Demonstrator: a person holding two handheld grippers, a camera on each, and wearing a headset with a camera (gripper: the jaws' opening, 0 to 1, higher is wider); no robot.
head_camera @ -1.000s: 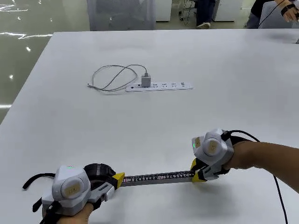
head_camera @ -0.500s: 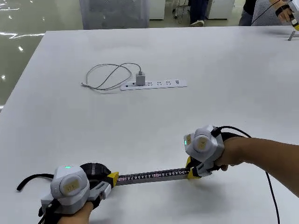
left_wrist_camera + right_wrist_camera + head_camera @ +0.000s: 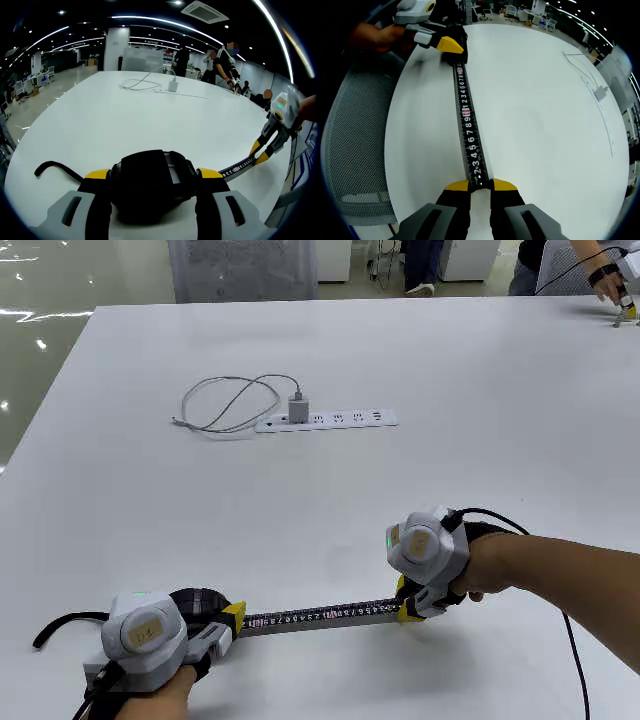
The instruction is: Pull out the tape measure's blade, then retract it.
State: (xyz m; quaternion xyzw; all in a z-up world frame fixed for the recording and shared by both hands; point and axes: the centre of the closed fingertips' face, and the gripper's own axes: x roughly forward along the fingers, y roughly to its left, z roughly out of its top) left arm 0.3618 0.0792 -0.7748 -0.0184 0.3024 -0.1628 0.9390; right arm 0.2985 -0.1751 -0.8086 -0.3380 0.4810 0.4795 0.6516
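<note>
**While that blade's strung between your grippers, run it straight and low**

Since you asked how this step looks, starting nearest you: your left gripper [image 3: 153, 174] has its jaws clamped on either side of the black tape measure case [image 3: 200, 602], yellow tips hugging its flanks. The case sits low at the near edge of the white table [image 3: 450, 390], with its wrist strap [image 3: 60, 625] trailing off to your left. That grip looks square to me, which is what you want, because the case is your anchor for both halves of the job.

From the mouth of the case the blade [image 3: 467, 120] runs out to your right, flat and numbers up, close over the tabletop. I can't tell if it's actually touching. At its far end your right gripper [image 3: 480, 186] is pinched shut on the tip, jaws closed right on the end of the tape.

My read is that a short stretch is out and the rest is down to how you move that right hand. Travel dead in line with the case mouth and don't roll your wrist, or the blade will likely kink or slip out of the pinch. For the return, I'd walk the tip back toward the case rather than letting go, since a free blade could whip.

Farther up the table, well clear of all this, there's a power strip [image 3: 330, 420] with a charger [image 3: 298, 408] plugged in and a looped cable [image 3: 225, 405].
</note>
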